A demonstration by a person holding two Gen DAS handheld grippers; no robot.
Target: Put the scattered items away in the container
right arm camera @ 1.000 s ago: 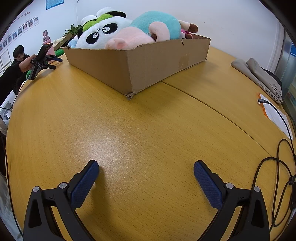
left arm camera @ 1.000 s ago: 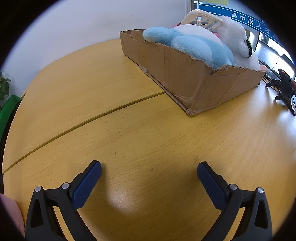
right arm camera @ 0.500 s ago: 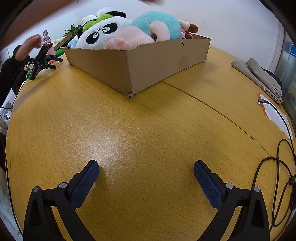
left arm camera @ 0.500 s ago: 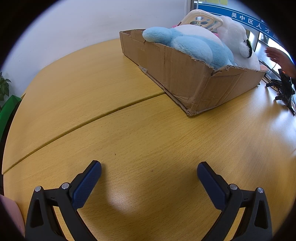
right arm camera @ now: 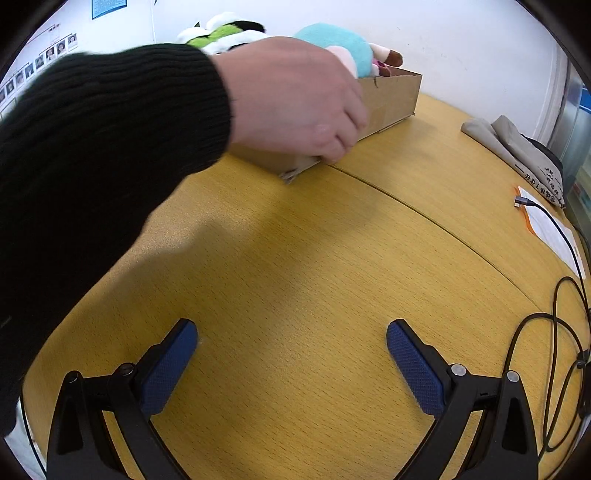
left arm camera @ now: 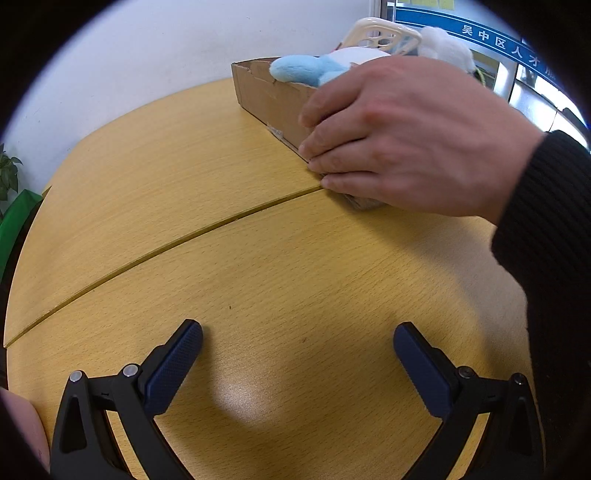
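The shallow brown cardboard box (left arm camera: 266, 90) sits on the far part of the round yellow wooden table (left arm camera: 258, 266), across the curved seam that runs through the tabletop, and it is piled with soft toys. In the left wrist view a light blue plush toy (left arm camera: 306, 68) lies over the box's near rim, with a cream perforated plastic piece (left arm camera: 384, 35) and a white plush toy (left arm camera: 447, 46) behind it. In the right wrist view a teal and pink plush toy (right arm camera: 343, 42) and a green-capped panda plush (right arm camera: 229, 31) rise above the box's rim.

What differs from half a second ago is a bare hand in a black ribbed sleeve (left arm camera: 406, 136). It was then only at the edge of view, beyond the box; now it lies over the box's near corner, fingertips touching the cardboard wall, and it hides much of the box and the toys in both views. The box itself has not shifted.

Nearer than the box, the left gripper (left arm camera: 297, 354) hangs low over bare tabletop, its blue-padded jaws spread wide with nothing between them, as before. The right gripper (right arm camera: 291, 350) is likewise wide apart and holds nothing, unmoved. To the right of the box in the right wrist view lie a folded grey cloth (right arm camera: 517, 147), a white paper sheet (right arm camera: 554, 229) and a looping black cable (right arm camera: 546, 332).
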